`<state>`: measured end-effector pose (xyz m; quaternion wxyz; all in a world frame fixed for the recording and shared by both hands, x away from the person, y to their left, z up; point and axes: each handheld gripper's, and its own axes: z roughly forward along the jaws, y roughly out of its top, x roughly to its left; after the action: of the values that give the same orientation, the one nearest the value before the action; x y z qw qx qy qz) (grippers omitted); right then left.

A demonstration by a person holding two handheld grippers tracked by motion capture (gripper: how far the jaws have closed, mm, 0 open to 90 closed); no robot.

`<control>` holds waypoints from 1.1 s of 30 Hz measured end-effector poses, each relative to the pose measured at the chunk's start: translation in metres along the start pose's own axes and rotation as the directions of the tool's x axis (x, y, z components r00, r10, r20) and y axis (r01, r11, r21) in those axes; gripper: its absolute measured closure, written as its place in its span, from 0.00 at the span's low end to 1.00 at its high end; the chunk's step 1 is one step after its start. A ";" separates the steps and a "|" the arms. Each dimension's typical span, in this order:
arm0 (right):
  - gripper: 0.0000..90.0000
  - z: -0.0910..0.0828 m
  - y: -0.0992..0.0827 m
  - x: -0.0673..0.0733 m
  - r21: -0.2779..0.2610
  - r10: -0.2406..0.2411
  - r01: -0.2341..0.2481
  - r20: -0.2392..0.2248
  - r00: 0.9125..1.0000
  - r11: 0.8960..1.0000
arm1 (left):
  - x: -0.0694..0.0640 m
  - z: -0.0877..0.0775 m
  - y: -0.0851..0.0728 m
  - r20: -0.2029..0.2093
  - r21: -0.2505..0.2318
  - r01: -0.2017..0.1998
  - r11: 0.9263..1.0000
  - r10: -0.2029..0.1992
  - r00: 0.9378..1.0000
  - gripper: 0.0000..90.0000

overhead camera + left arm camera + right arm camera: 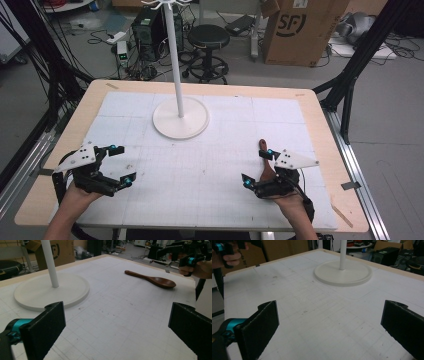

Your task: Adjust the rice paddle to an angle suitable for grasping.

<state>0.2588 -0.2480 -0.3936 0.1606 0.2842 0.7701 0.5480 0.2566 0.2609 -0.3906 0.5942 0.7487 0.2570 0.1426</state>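
High view takes in the table (310, 107) with its gridded white mat, the white stand (180, 117) at the far middle, and both grippers spread wide, empty. Nothing's begun, I'd say; a pickup looks next. The left gripper (120, 164) waits apart. The right gripper (258, 167) sits over the wooden spoon (151, 279), handle pointing away toward the far edge, bowl nearest the person.
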 end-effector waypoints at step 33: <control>0.01 -0.016 -0.001 -0.022 0.148 -0.030 0.029 0.006 1.000 0.989 | 0.001 0.001 0.000 0.005 0.003 -0.002 1.000 0.002 1.000 0.02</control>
<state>0.2676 -0.2736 -0.3902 0.1505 0.2862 0.8121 0.4857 0.2583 0.2606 -0.3916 0.5936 0.7502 0.2549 0.1411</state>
